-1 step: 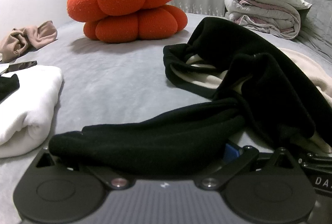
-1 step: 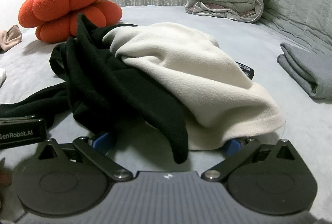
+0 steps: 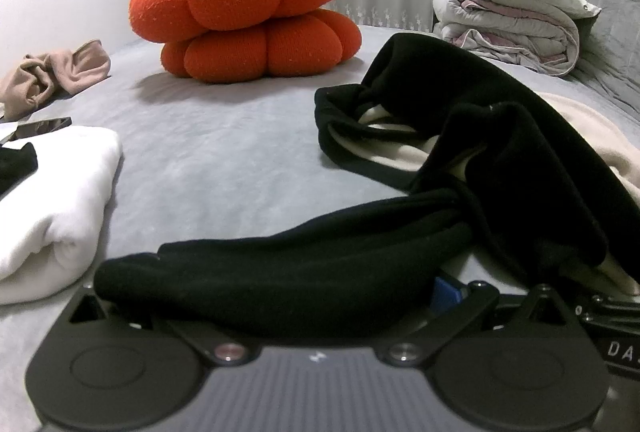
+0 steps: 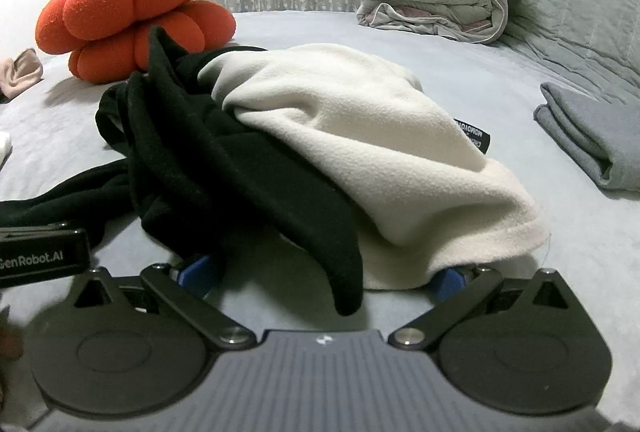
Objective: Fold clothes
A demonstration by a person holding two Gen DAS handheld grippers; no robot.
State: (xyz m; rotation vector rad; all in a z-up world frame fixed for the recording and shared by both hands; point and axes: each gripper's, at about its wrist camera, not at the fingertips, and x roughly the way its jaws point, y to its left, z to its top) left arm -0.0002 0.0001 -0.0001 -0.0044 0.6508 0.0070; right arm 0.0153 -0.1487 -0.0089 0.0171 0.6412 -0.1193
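The crumpled black-and-cream fleece garment (image 4: 320,152) lies on the grey bed sheet (image 3: 220,160). Left gripper (image 3: 280,296) and right gripper (image 4: 320,280) jaws stand wide, fabric draped between them, ungripped.

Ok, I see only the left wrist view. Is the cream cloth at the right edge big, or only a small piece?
Observer: Big. The cream fleece covers the right side of the black cloth.
Operator: Does something else lie to the right of it?
Observer: Yes, a folded grey cloth, apart from the fleece.
Operator: And the right tool?
Observer: The right tool is open, at the near hem of the fleece.
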